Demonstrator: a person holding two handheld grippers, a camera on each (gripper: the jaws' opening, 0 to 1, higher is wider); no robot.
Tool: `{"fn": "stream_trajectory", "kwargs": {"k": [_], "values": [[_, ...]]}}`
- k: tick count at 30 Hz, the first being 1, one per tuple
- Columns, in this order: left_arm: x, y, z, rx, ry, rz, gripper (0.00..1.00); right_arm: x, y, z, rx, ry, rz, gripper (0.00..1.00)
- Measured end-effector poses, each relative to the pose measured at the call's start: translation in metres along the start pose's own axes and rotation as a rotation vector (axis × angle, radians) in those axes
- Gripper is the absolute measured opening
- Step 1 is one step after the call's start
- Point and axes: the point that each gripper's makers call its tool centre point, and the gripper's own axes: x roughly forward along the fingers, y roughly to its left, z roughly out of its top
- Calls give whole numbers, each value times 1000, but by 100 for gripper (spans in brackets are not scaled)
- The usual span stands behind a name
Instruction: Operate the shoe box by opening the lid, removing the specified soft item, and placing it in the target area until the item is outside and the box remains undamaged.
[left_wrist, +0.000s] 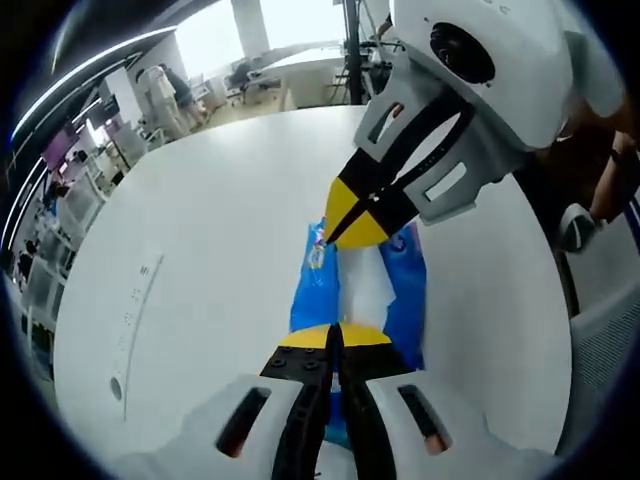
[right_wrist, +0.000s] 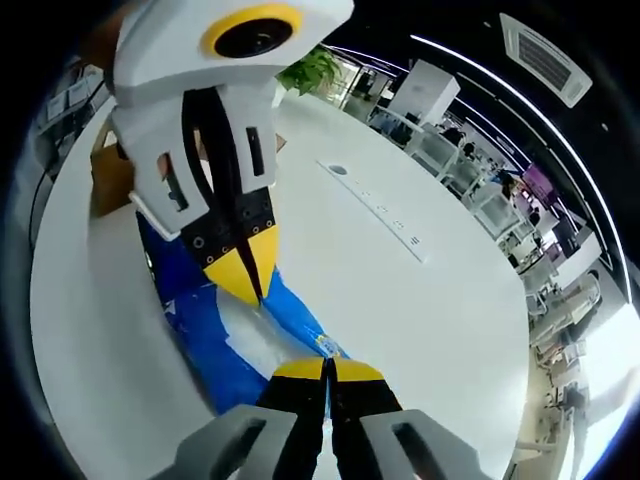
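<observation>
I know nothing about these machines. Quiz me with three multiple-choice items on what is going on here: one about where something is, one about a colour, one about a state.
1. Where does the blue pack lie?
A. on the white table
B. on the floor
C. on a chair

2. What colour are the tips of the hand-held grippers?
A. red
B. yellow
C. green

3. How do the jaws of the two hand-held grippers stand?
A. both wide open
B. one open, one closed
C. both closed

Answers: 1 A, the blue pack rests on the white table. 2 B, the left gripper and the right gripper both end in yellow. 3 C, each pair of jaws meets, pinching opposite ends of the pack.
</observation>
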Motion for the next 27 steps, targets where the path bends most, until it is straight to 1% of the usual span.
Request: {"fn": "stream_trajectory", "kwargs": {"k": [9, 15, 24, 27], "values": [[2, 2, 2, -4, -5, 2, 0, 1, -3, -1, 2, 7, -10, 0], [2, -1, 3, -13, -4, -2, 1, 0, -3, -3, 14, 11, -13, 0], [-3, -1, 1, 0, 5, 12, 3, -1, -2, -6, 26, 29, -11, 0], [-2, 0, 1, -4, 7, 4, 4, -2, -2, -7, 34, 32, -10, 0]]}}
